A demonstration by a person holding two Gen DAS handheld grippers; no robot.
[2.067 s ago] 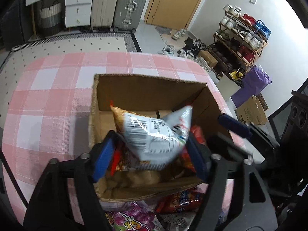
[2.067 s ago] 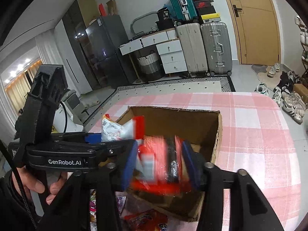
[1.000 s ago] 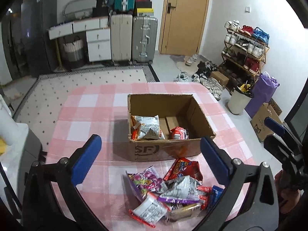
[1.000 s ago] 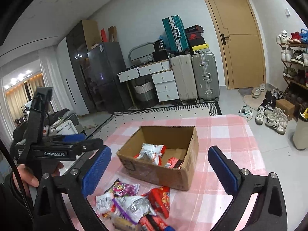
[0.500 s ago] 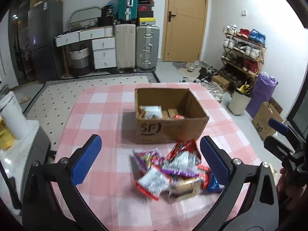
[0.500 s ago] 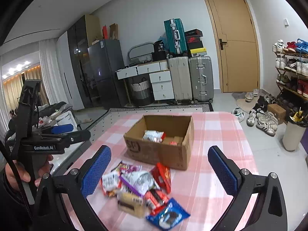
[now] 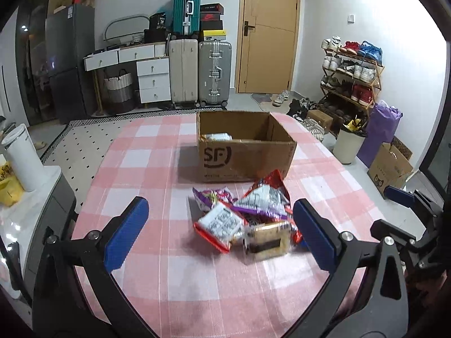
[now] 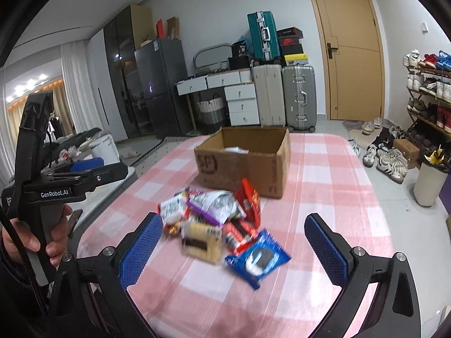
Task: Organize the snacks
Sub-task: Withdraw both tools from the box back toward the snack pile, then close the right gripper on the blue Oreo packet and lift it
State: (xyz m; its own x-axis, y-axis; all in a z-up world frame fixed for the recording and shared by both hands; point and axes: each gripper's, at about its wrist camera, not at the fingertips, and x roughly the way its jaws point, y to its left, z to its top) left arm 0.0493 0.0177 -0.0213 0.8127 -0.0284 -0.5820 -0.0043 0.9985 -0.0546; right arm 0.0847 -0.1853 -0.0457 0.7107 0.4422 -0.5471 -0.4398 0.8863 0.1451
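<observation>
Both your left gripper point(image 7: 220, 233) and right gripper point(image 8: 232, 246) gape empty; grabbing into the overlapping snack pile point(image 8: 214, 219) ahead risks snagging two packets.

left claw point(image 7: 220, 232): released silver packet into box point(image 7: 245, 155), now empty | right claw point(image 8: 234, 249): red packet dropped too | both pulled back over snack pile point(image 7: 248, 219)

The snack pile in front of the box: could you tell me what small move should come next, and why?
Probably lower the right gripper onto the blue packet. Both grippers are open and empty, the packet lies nearest at the pile's edge, clear of the others, and the box has room.
</observation>
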